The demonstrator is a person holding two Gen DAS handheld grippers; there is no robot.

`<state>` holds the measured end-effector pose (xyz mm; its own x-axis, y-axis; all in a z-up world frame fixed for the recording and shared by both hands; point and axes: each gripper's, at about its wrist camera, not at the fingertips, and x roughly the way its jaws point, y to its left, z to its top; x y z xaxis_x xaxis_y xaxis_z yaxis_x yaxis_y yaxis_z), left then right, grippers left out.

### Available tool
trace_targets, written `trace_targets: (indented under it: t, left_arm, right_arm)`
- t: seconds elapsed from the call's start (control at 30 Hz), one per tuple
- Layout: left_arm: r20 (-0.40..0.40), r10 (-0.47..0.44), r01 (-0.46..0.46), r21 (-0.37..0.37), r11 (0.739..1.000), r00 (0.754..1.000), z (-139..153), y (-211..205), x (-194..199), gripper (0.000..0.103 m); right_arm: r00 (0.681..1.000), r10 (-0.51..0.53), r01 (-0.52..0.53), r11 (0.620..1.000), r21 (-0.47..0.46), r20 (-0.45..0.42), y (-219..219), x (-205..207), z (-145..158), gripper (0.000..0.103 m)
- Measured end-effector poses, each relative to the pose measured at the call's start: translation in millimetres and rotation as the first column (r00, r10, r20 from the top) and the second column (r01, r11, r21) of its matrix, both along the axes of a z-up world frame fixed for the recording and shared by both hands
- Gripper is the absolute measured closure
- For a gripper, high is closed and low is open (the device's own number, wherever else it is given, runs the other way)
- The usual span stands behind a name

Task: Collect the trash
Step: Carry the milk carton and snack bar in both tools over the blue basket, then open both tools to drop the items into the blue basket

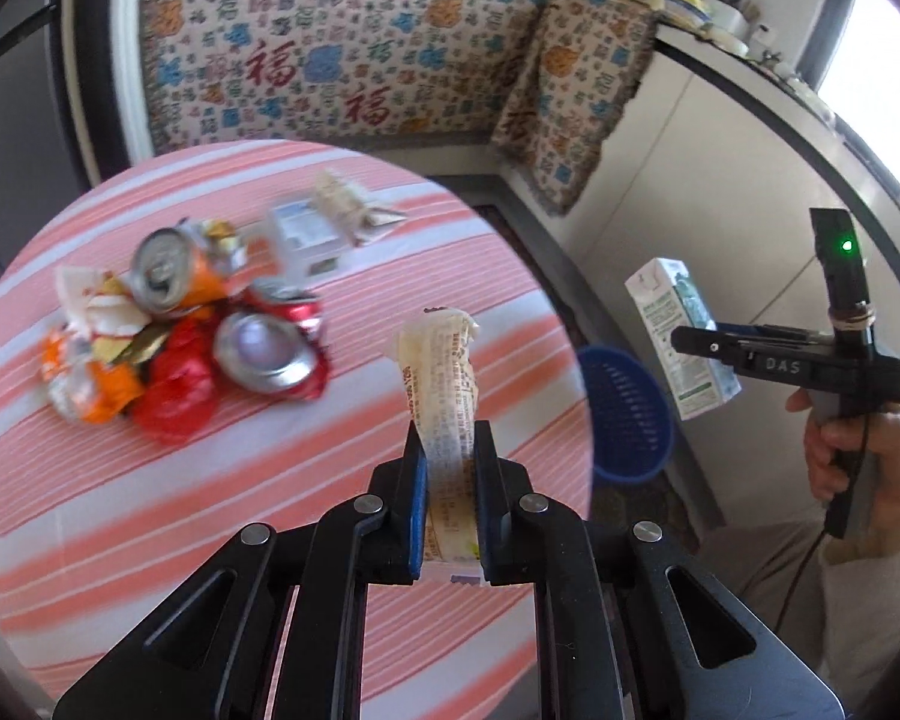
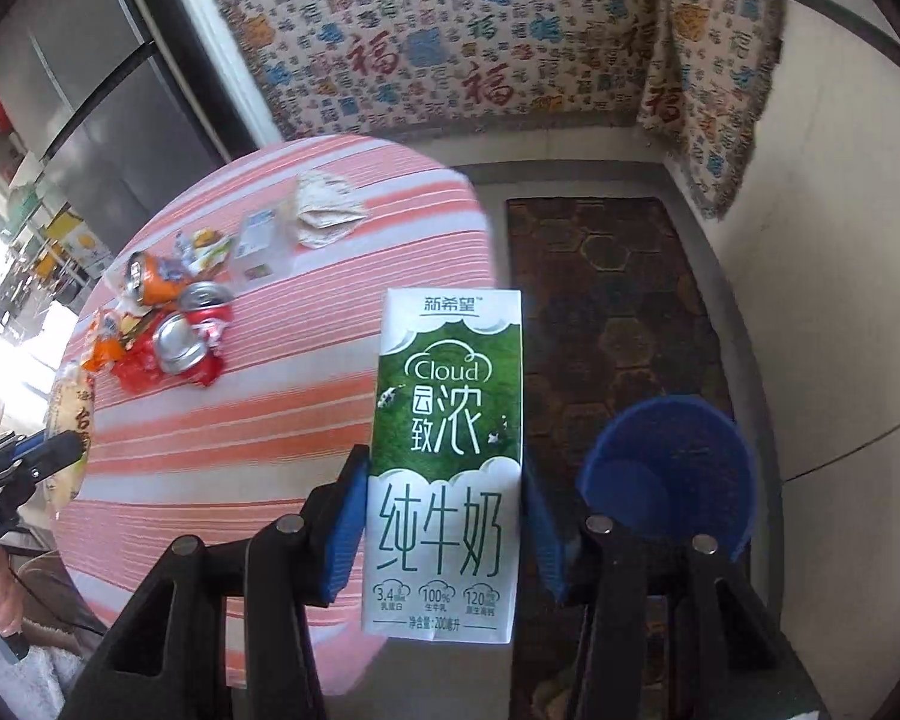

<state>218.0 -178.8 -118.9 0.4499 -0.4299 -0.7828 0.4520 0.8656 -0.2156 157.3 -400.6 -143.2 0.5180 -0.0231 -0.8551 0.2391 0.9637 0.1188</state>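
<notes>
Round table (image 1: 258, 528) under a pink-and-white striped cloth, filling the left of both views. Beyond its far edge, a patterned throw (image 1: 342, 48) hung over furniture. Off the table's right edge, on the floor near a white cabinet, a blue basket (image 2: 669, 474), open side up, beside a dark mat (image 2: 612, 300).

Toward the table's left edge, a heap of trash (image 1: 180, 324): an orange can (image 1: 174, 276), a crushed red can (image 1: 270, 348), a red wrapper (image 1: 174, 390), plus orange and white scraps, all touching. Just behind the heap, nearer the far edge, a small pale carton (image 1: 306, 240) with crumpled paper (image 1: 348, 204) against it; blurred, so possibly lying partly on top of it.

Left gripper (image 1: 449, 450) closed tight on a long pale wrapper (image 1: 444, 372), pinched near its lower end between the blue pads, the free end standing up above the fingertips, lifted clear of the cloth near the table's right edge.

Right gripper (image 2: 444, 480) clamped on a green-and-white milk carton (image 2: 444, 468), pads pressed against its two narrow sides, carton upright with the printed face toward the camera. Held in the air off the table's right edge, above the floor, just left of the basket in the right wrist view. Person's hand (image 1: 858, 456) wrapped around that gripper's handle.
</notes>
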Motion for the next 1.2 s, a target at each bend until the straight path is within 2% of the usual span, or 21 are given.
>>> trace_targets:
  t: [0.2, 0.37, 0.5, 0.7, 0.93, 1.1, 1.17, 1.2]
  left_arm:
    - [-0.047, -0.110, 0.106, -0.066, 0.992, 0.993, -9, -115, 6, 0.091]
    - [-0.079, -0.179, 0.174, -0.067, 0.982, 0.981, -41, -188, 12, 0.091]
    - [-0.106, -0.222, 0.217, -0.059, 0.974, 0.969, -74, -231, 15, 0.091]
    - [-0.146, -0.250, 0.244, -0.060, 0.968, 0.957, -113, -271, 23, 0.091]
    - [-0.170, -0.258, 0.256, -0.037, 0.966, 0.951, -136, -302, 29, 0.091]
    - [-0.144, -0.289, 0.290, -0.012, 0.957, 0.946, -151, -324, 31, 0.090]
    - [-0.138, -0.285, 0.287, -0.003, 0.958, 0.949, -157, -330, 33, 0.078]
    - [-0.133, -0.280, 0.283, 0.001, 0.959, 0.951, -159, -332, 34, 0.059]
  right_arm:
    - [0.986, -0.169, 0.169, 0.985, -0.019, -0.011, -84, -25, -20, 0.054]
    - [0.968, -0.249, 0.249, 0.968, 0.001, -0.035, -142, -37, -50, 0.054]
    - [0.954, -0.297, 0.297, 0.955, -0.005, -0.048, -178, -41, -78, 0.053]
    - [0.942, -0.331, 0.335, 0.940, 0.072, -0.055, -218, -46, -117, 0.054]
    - [0.937, -0.342, 0.346, 0.935, 0.074, -0.067, -237, -49, -126, 0.053]
    - [0.929, -0.364, 0.369, 0.928, 0.060, -0.072, -246, -53, -129, 0.051]
    - [0.926, -0.371, 0.376, 0.923, 0.075, -0.072, -250, -54, -133, 0.051]
    - [0.924, -0.374, 0.380, 0.922, 0.077, -0.076, -252, -55, -134, 0.050]
